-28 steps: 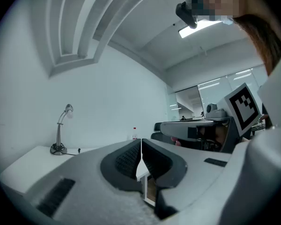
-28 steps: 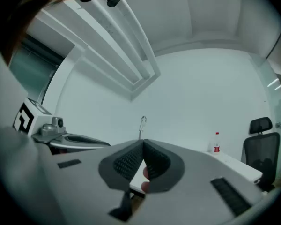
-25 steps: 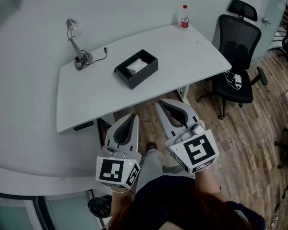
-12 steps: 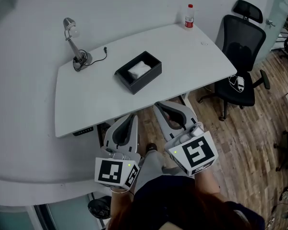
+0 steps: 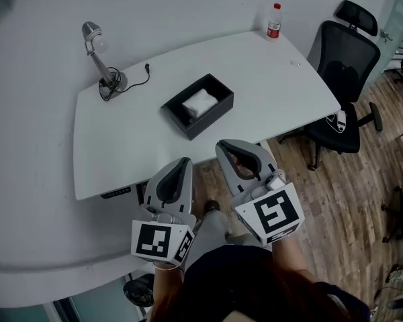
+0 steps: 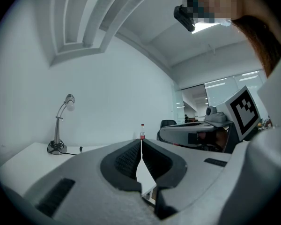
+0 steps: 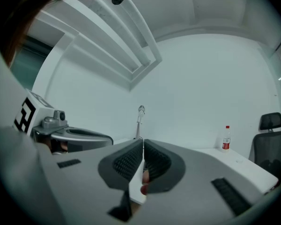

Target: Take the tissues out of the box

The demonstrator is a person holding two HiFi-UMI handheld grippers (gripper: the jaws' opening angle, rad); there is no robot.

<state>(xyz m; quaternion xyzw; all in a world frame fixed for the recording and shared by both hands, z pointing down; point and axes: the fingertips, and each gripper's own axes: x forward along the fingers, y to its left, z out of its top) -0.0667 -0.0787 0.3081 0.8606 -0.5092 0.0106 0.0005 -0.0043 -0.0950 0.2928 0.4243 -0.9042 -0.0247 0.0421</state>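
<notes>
A black open box (image 5: pixel 188 123) sits mid-table on the white desk (image 5: pixel 134 149), with a white stack of tissues (image 5: pixel 200 102) inside. Both grippers hover side by side at the desk's near edge, short of the box and pointing level at it. My left gripper (image 5: pixel 181 161) has its jaws together with nothing between them, which the left gripper view (image 6: pixel 141 142) confirms. My right gripper (image 5: pixel 230 145) is likewise shut and empty, tips meeting in the right gripper view (image 7: pixel 142 141). The box is hidden behind the jaws in both gripper views.
A silver desk lamp (image 5: pixel 97 59) with a trailing cable stands at the desk's back left. A red-capped bottle (image 5: pixel 274 21) stands at the back right corner. A black office chair (image 5: pixel 342 92) is beside the desk's right end, on the wood floor (image 5: pixel 349 193).
Both grippers have moved forward together toward the desk; their tips now overlap its near edge. Both stay shut and empty.
</notes>
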